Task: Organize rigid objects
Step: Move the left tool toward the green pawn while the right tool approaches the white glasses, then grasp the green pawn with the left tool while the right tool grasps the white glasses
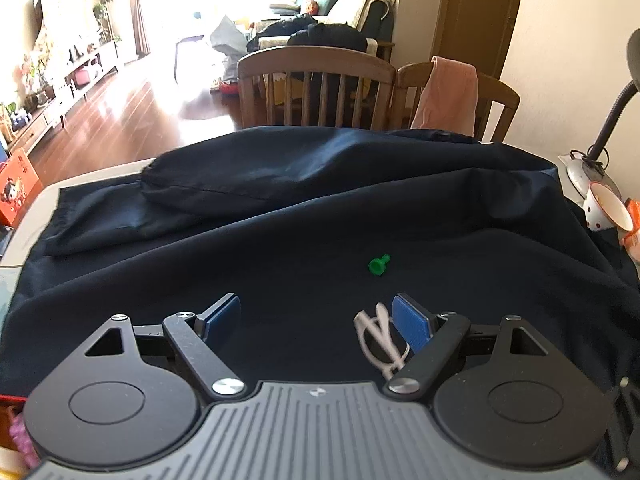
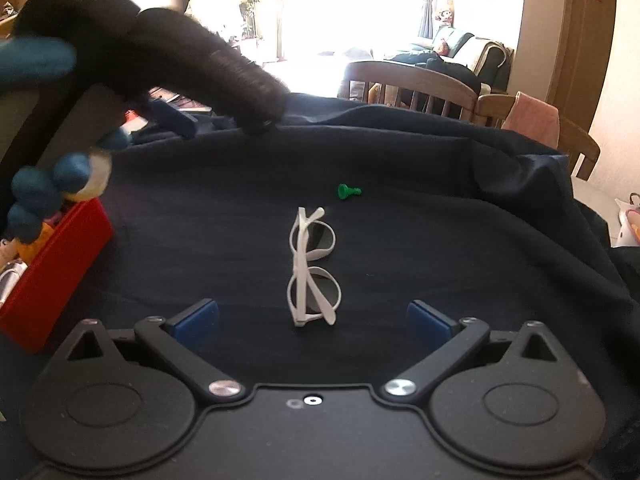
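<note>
1. A big dark cloth (image 2: 440,220) covers the table. It is soft and full of folds, so small things can sink in a bit or hide in a crease.
2. A red box (image 2: 56,264) sits at the left edge of the right view. Only its corner shows. Little bright things are inside, too blurry to name. A gloved hand (image 2: 48,188) and a dark sleeve block what is behind it.
3. The white glasses (image 2: 312,268) lie folded on the cloth, in the middle, just ahead of the right gripper (image 2: 312,320). They look light, stiff and thin, and could snap or slip. I would pinch them gently across the frame where both arms are folded flat. In the left view only part of them shows, beside one finger.
4. The right gripper is spread wide, with nothing in it. Its pads do not touch the glasses.
5. The left gripper (image 1: 318,318) is spread too, and empty. The glasses lie just inside its right finger (image 1: 412,322); I cannot tell if they touch.
6. A tiny green peg (image 2: 348,191) lies on its side past the glasses. It looks hard, light and likely to roll. Take it by the fat end.
</note>
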`<state>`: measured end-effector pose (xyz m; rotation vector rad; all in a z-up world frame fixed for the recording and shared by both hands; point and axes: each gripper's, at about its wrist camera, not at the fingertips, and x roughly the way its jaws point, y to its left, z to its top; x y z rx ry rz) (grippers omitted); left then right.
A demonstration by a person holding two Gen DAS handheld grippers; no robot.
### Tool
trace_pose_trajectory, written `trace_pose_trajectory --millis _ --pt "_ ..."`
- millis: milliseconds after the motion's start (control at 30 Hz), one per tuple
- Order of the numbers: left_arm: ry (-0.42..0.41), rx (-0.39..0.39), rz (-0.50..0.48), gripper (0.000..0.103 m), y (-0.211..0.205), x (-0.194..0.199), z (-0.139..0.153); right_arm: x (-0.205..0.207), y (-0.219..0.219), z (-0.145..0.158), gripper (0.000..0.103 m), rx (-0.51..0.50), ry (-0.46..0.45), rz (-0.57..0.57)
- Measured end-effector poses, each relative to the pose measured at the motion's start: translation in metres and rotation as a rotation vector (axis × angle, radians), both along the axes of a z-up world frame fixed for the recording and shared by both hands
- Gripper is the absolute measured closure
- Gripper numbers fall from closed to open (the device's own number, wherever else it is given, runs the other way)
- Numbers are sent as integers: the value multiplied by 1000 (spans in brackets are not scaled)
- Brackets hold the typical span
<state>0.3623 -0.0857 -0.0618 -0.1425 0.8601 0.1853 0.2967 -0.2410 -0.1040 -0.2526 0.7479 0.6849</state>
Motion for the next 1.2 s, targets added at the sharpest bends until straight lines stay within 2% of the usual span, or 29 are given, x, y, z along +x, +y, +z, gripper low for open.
trace_pose_trajectory --millis 200,500,767,1000,1067,1133,1200 --pt "31 18 -12 20 -9 35 -19 13 3 -17 6 -6 14 17" --pt "58 29 -82 20 -21 73 -54 22 10 -35 10 -21 7 41" --pt "79 27 -80 20 -22 92 -79 30 16 -48 22 -25 23 46" --pt "68 77 -116 20 -32 99 -91 29 21 -50 32 -17 -15 64" --pt "54 79 -130 23 -33 100 -92 27 20 -50 34 -12 -21 65" --pt "42 77 -149 39 -35 99 -91 26 20 -50 36 -4 -22 67" --pt "33 64 -165 50 -36 99 -90 25 20 -51 38 2 -27 66"
